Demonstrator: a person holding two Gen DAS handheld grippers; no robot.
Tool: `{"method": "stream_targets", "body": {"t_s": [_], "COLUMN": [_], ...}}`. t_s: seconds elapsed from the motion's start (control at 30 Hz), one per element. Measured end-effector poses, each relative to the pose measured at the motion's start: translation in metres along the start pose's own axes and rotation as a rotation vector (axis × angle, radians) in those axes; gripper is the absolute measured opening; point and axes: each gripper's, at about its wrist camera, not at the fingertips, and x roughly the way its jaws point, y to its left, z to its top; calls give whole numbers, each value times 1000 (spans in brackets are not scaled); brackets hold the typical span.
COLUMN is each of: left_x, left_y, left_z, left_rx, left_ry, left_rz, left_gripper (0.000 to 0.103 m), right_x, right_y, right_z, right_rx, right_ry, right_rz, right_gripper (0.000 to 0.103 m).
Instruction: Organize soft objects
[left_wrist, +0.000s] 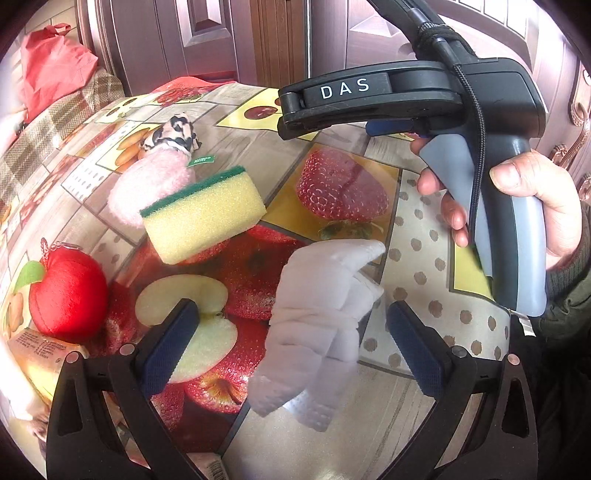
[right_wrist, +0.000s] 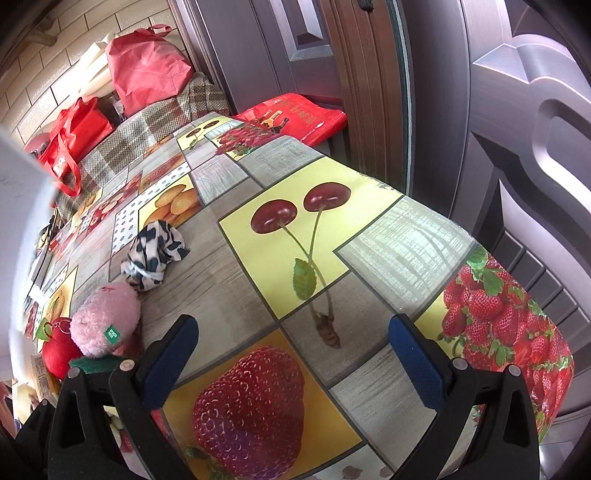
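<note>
In the left wrist view my left gripper (left_wrist: 291, 332) is open, its jaws on either side of a white folded cloth (left_wrist: 317, 317) that lies on the fruit-print tablecloth (left_wrist: 424, 258). Beyond lie a yellow sponge with a green top (left_wrist: 205, 216), a pink plush (left_wrist: 147, 184), a black-and-white patterned cloth (left_wrist: 173, 134) and a red plush apple (left_wrist: 66, 295). The right gripper's body shows at top right in that view (left_wrist: 424, 99), held in a hand. In the right wrist view my right gripper (right_wrist: 291, 347) is open and empty above the tablecloth (right_wrist: 406, 243); the pink plush (right_wrist: 105, 319), patterned cloth (right_wrist: 155, 253) and red apple (right_wrist: 59, 350) lie to its left.
Red bags (right_wrist: 147, 66) and a checked cover (right_wrist: 159, 125) lie beyond the table's far end. A red printed bag (right_wrist: 295, 114) rests by the brown door (right_wrist: 517, 147). The table's right edge (right_wrist: 554, 369) drops off close to my right gripper. A printed packet (left_wrist: 37, 350) lies at left.
</note>
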Motion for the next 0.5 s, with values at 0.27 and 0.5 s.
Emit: {"method": "stream_targets", "body": {"t_s": [0.27, 0.5], "left_x": [0, 0], "left_y": [1, 0], "left_z": [0, 0], "left_rx": [0, 0], "left_ry": [0, 0], "left_rz": [-1, 0], "left_gripper": [102, 102], "right_x": [0, -1], "right_y": [0, -1], "right_z": [-1, 0], "right_rx": [-4, -4], "right_ry": [2, 3], "right_rz": [11, 21], "right_gripper": [103, 103]}}
